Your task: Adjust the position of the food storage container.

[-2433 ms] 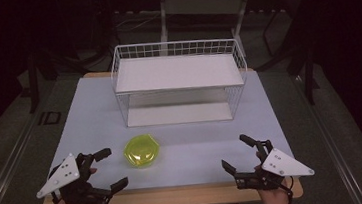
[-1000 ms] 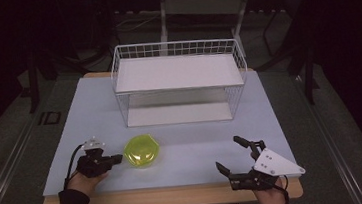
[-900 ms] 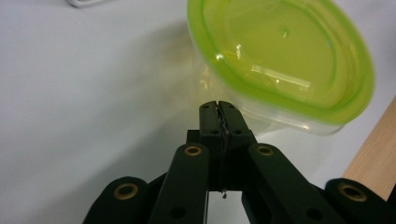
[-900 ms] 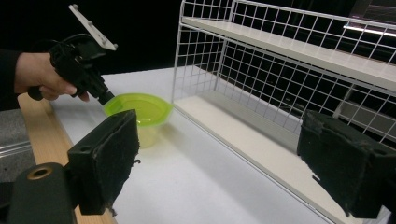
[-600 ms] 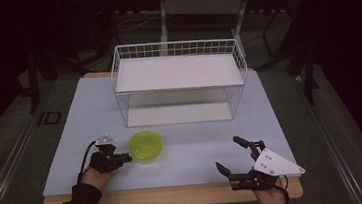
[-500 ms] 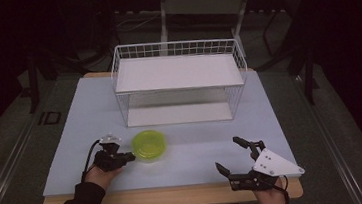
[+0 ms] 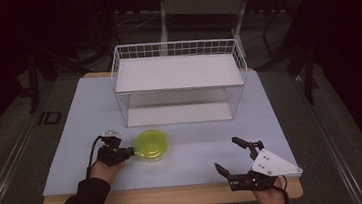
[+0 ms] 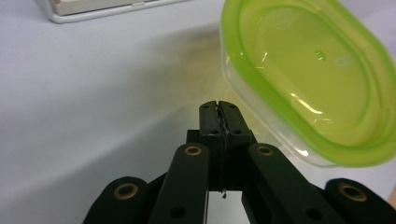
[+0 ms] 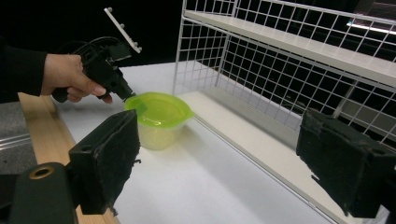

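High view: left gripper [image 7: 132, 151] jaws closed on green-lidded container [image 7: 151, 144] lid tab; container upright, lid up. Right gripper [image 7: 234, 156] jaws open.

Dark room; grey floor [image 7: 16, 133]; pale table [image 7: 271, 118], wooden edge.

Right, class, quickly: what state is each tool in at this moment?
Left tool: jaws shut beside the green-lidded container; whether they pinch its lid tab cannot be told.
Right tool: open, holding nothing.
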A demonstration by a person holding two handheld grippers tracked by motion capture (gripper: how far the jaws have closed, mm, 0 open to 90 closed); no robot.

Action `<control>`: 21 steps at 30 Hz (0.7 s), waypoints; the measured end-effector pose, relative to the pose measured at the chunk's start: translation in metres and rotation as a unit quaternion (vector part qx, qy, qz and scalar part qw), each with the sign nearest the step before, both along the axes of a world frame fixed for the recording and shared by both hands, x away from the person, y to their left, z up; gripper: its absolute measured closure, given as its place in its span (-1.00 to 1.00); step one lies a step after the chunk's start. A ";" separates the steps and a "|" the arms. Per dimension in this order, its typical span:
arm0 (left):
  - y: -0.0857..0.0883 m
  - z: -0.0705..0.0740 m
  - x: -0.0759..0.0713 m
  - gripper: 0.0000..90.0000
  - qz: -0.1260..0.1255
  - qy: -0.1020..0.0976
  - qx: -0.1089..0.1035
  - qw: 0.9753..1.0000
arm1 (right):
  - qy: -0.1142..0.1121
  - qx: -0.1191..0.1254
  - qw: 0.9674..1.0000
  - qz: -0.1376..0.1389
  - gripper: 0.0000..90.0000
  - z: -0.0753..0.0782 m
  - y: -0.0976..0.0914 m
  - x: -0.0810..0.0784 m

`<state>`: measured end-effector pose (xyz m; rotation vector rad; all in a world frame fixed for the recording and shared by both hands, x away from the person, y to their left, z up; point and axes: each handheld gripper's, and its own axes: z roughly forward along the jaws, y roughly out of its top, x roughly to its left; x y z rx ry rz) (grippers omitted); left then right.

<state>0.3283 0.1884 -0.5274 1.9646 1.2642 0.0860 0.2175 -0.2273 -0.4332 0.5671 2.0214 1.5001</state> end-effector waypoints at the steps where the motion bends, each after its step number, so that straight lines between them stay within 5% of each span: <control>1: -0.002 -0.001 0.001 1.00 -0.002 0.004 -0.002 1.000 | 0.001 0.000 1.000 0.001 -0.71 0.000 0.000 0.000; 21: -0.076 -0.007 0.013 1.00 -0.051 0.031 -0.026 0.998 | 0.007 -0.005 1.000 -0.001 -0.71 -0.002 -0.003 0.002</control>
